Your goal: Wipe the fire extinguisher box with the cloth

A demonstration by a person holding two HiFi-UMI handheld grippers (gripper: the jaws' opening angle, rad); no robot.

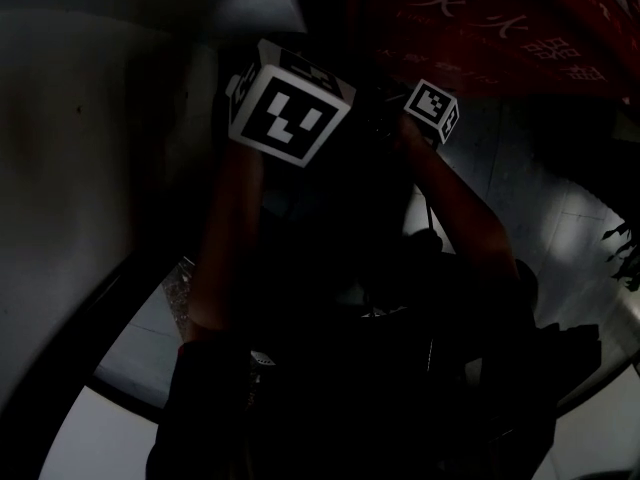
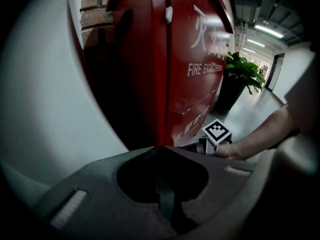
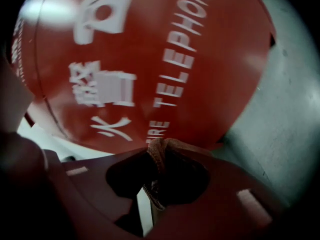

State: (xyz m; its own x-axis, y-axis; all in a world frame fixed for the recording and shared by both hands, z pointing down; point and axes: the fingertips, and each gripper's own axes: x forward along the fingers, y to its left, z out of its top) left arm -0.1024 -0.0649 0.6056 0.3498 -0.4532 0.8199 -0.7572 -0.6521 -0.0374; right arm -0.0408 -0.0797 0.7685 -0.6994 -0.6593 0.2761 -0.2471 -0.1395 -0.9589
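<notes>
The red fire extinguisher box [image 2: 185, 59] stands against a pale wall, with white lettering on its front [image 3: 150, 59]. My right gripper [image 3: 158, 145] is shut on a brownish cloth [image 3: 159, 176], which is bunched between the jaws and sits close against the lower front of the box. My left gripper [image 2: 160, 149] is shut with nothing in it and points at the box's left front edge. In the dark head view only the left marker cube [image 1: 290, 103] and the right marker cube [image 1: 432, 108] show, below the box [image 1: 500, 28]; the jaws are hidden there.
A potted green plant [image 2: 242, 71] stands to the right of the box in a lit corridor. Grey floor [image 3: 280, 114] lies beneath the box. A pale wall [image 2: 45, 99] runs along the left. The person's forearm [image 2: 260, 136] reaches toward the box.
</notes>
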